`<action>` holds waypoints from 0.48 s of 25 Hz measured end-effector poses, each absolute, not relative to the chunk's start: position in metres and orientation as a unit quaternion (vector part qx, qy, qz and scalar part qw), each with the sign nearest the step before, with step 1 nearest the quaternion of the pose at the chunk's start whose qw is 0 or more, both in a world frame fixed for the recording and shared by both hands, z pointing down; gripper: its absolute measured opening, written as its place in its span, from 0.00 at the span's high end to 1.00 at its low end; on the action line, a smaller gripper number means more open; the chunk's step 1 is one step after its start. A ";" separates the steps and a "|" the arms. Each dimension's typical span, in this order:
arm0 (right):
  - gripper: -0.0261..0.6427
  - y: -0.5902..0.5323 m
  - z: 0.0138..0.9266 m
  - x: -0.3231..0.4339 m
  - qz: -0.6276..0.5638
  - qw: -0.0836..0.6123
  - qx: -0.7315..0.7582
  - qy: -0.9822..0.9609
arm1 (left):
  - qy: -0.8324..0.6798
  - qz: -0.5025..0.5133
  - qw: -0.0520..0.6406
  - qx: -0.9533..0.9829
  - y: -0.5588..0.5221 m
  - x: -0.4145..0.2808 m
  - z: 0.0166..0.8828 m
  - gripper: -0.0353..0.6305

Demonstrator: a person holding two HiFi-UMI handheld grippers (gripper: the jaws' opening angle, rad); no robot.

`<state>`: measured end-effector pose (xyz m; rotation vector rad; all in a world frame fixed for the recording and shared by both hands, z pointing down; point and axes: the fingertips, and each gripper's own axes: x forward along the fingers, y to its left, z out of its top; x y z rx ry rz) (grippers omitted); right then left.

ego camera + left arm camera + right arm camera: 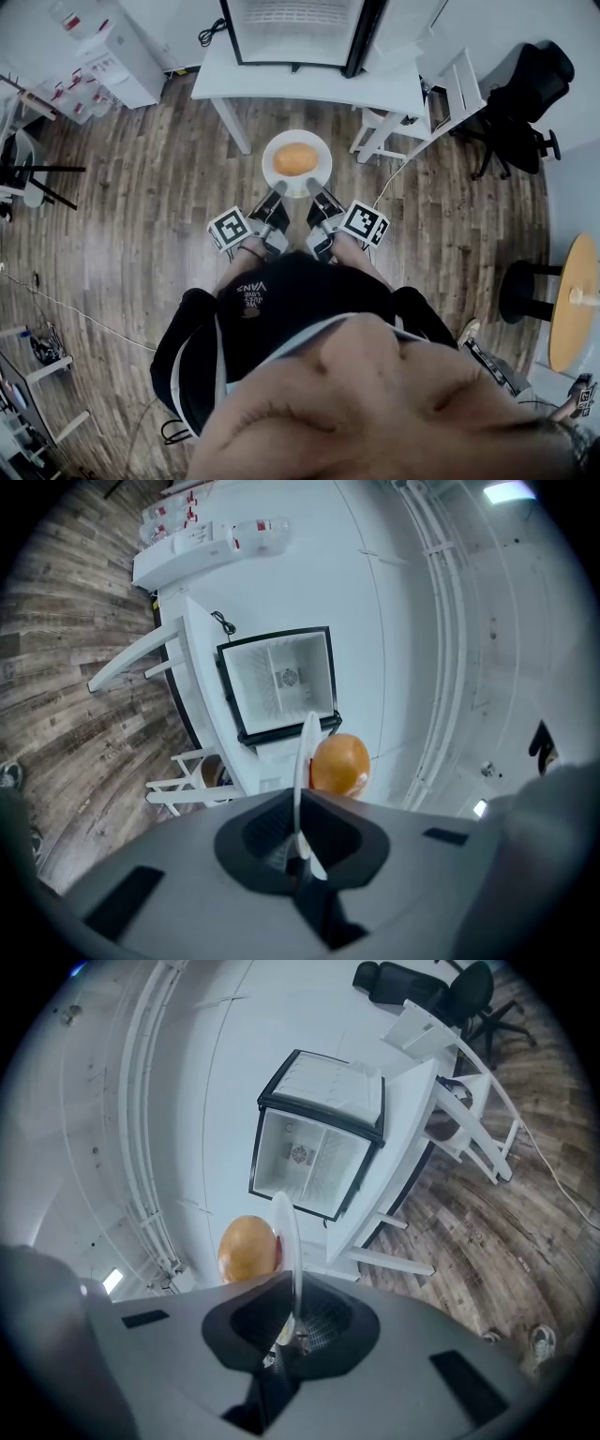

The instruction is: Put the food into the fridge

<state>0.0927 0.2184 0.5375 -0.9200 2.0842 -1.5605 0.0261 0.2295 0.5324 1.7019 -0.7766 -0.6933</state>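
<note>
White plate (325, 155) w/ orange food (295, 159); marker cubes (231, 228) blk/wht squares; floor (141, 187) brown wood grain; fridge (292, 28) blk frame, white inside.

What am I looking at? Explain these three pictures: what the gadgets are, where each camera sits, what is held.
There is no robot here: a person holds a two-jaw gripper in each hand. The head view looks down from a camera on the person's head. The other two views come from a camera riding on each gripper, looking along its jaws. The left gripper and the right gripper are both clamped on the rim of a white plate, held above the wooden floor. On the plate sits a round orange food; I cannot tell exactly what it is. Ahead, an open fridge stands on a white table. In the gripper views the plate shows edge-on between the jaws.
</note>
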 end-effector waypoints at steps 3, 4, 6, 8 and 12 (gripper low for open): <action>0.93 0.216 0.538 0.091 -0.556 0.187 -0.326 0.741 | -0.334 -0.288 0.540 0.717 0.227 0.023 0.536 0.91; 0.93 0.214 0.538 0.091 -0.556 0.186 -0.326 0.742 | -0.334 -0.289 0.539 0.717 0.226 0.022 0.536 0.91; 0.93 0.210 0.539 0.089 -0.556 0.185 -0.326 0.742 | -0.340 -0.285 0.540 0.715 0.221 0.019 0.540 0.91; 0.93 0.203 0.540 0.087 -0.556 0.187 -0.327 0.741 | -0.333 -0.290 0.542 0.715 0.214 0.019 0.539 0.91; 0.93 0.189 0.540 0.085 -0.553 0.188 -0.333 0.740 | -0.319 -0.295 0.545 0.717 0.199 0.018 0.535 0.91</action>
